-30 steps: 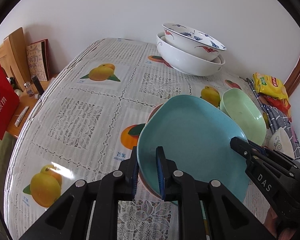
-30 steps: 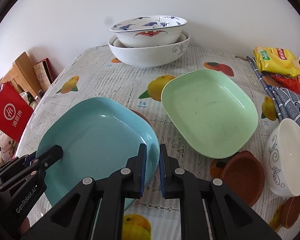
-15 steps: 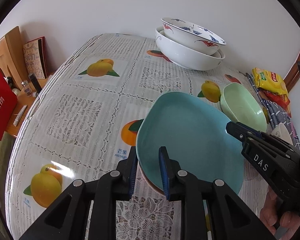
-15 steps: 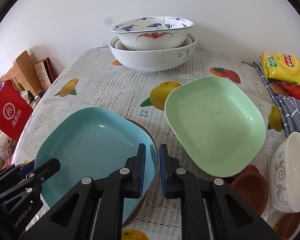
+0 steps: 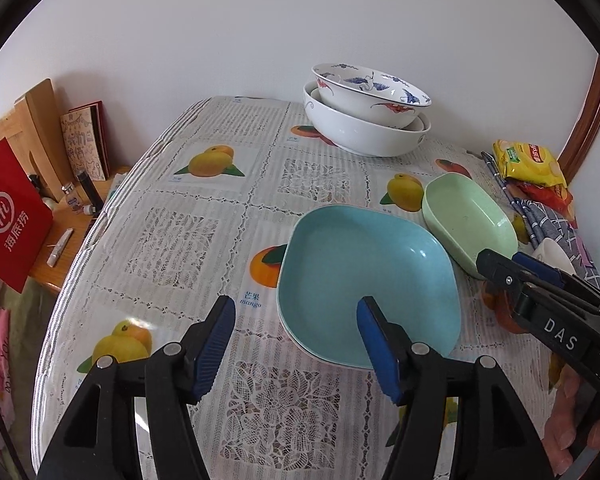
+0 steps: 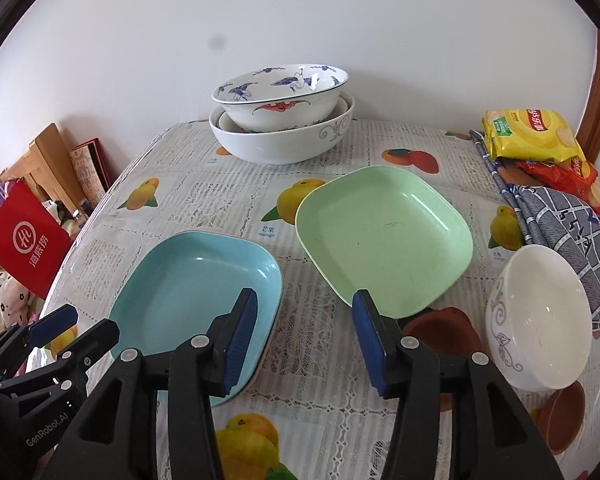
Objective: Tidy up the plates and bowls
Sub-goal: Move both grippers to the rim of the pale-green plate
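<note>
A light blue square plate [image 5: 364, 276] [image 6: 196, 280] lies flat on the tablecloth, on top of another dish whose rim just shows beneath it. My left gripper [image 5: 295, 302] hovers over the plate's near left corner. Its jaws are opening and the pads touch nothing. My right gripper [image 6: 305, 294] hangs between the blue plate and a light green square plate [image 6: 384, 236] [image 5: 468, 216]. Its jaws are also opening, with only tablecloth between them. Two large white patterned bowls [image 6: 284, 120] [image 5: 364, 116] stand nested at the back.
A white bowl [image 6: 540, 316] leans at the right, with small brown dishes [image 6: 440, 332] beside and under it. Snack bags [image 6: 528, 136] and a checked cloth [image 6: 560, 220] lie at the right edge. A red bag [image 5: 12, 216] and a wooden side table stand off the left edge.
Both grippers were shut on opposite edges of the blue plate. They have let go, opened wide and drawn back and up. The plate now rests flat.
</note>
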